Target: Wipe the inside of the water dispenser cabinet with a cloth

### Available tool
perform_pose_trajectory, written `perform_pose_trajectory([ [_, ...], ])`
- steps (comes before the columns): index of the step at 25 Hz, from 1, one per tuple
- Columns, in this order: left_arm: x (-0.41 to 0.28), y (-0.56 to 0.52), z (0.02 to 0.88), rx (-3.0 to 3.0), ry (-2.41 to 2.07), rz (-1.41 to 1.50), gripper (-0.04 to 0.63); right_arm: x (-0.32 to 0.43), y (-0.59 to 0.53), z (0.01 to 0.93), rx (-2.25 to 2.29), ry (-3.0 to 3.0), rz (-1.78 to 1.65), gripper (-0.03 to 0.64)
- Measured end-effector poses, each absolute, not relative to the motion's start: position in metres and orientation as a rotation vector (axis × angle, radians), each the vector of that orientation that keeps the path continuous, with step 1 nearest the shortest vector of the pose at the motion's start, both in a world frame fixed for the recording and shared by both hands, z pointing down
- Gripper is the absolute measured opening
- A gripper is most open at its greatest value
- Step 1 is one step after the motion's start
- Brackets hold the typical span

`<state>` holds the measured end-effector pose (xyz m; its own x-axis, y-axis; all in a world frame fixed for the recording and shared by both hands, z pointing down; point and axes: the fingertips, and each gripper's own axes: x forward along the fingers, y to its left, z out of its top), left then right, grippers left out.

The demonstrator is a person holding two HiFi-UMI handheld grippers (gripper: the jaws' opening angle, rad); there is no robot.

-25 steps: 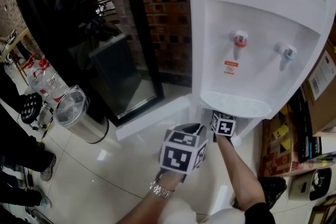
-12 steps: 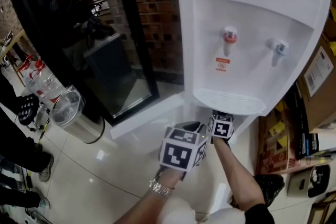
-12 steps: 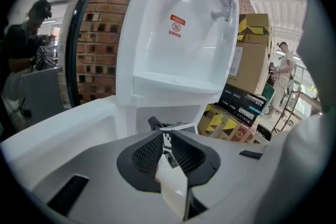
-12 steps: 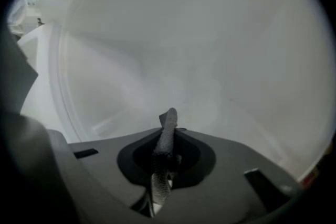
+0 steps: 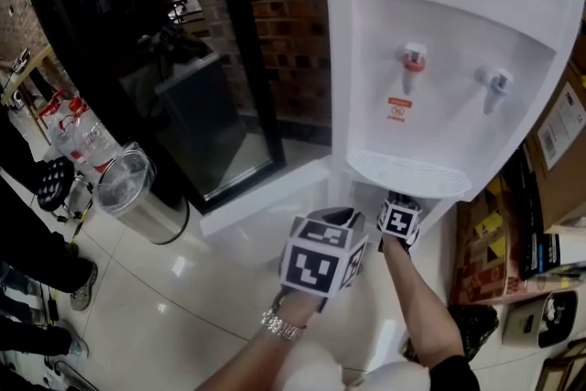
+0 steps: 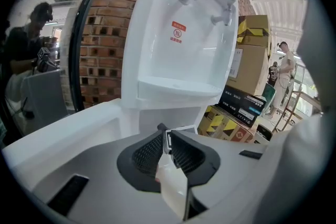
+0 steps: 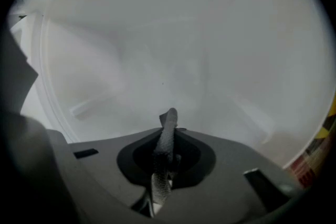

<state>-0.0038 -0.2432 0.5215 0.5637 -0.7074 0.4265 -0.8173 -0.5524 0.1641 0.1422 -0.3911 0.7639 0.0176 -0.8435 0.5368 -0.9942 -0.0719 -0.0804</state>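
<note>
The right hand-held gripper is reaching under the drip tray into the lower cabinet of the white water dispenser; its jaws are pressing together on a thin fold of grey textured cloth, which is sticking up past the jaw tips, with the pale inner wall of the cabinet filling its view; whether the cloth is touching that wall cannot be told; the left hand-held gripper is hovering outside, just in front of the cabinet opening and beside the right one, its jaws lying closed together, with a white strip of unclear kind showing low in the slit between them; the white cabinet door is standing swung open to the left; above the tray a red tap and a blue tap are projecting from the front panel; a steel bin is standing on the tiled floor well to the left.
</note>
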Motion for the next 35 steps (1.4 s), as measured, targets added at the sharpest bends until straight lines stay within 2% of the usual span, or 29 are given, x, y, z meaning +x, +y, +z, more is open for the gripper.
perform_pose_trajectory([
  [7,0.001,-0.242,0.52,2.463,-1.242,0.443,0.052,0.06,-0.37,0.766,1.681,-2.084,0.654,0.018],
  [10,-0.001,-0.24,0.516,2.467,-1.249,0.431,0.052,0.049,-0.363,0.782,1.626,-2.062,0.672,0.018],
  [15,-0.006,-0.239,0.511,2.467,-1.261,0.408,0.052,0.085,-0.358,0.809,1.675,-1.919,0.717,0.018],
  [18,-0.003,-0.238,0.509,2.474,-1.25,0.399,0.052,0.111,-0.34,0.83,1.709,-1.802,0.869,0.018],
  [25,0.006,-0.238,0.509,2.486,-1.22,0.386,0.052,0.158,-0.335,0.816,1.903,-1.695,0.74,0.018],
  [30,0.006,-0.238,0.511,2.484,-1.218,0.391,0.052,0.096,-0.346,0.777,1.839,-1.912,0.57,0.018],
  [35,-0.004,-0.239,0.51,2.47,-1.245,0.391,0.052,0.046,-0.341,0.797,1.68,-2.007,0.609,0.018],
])
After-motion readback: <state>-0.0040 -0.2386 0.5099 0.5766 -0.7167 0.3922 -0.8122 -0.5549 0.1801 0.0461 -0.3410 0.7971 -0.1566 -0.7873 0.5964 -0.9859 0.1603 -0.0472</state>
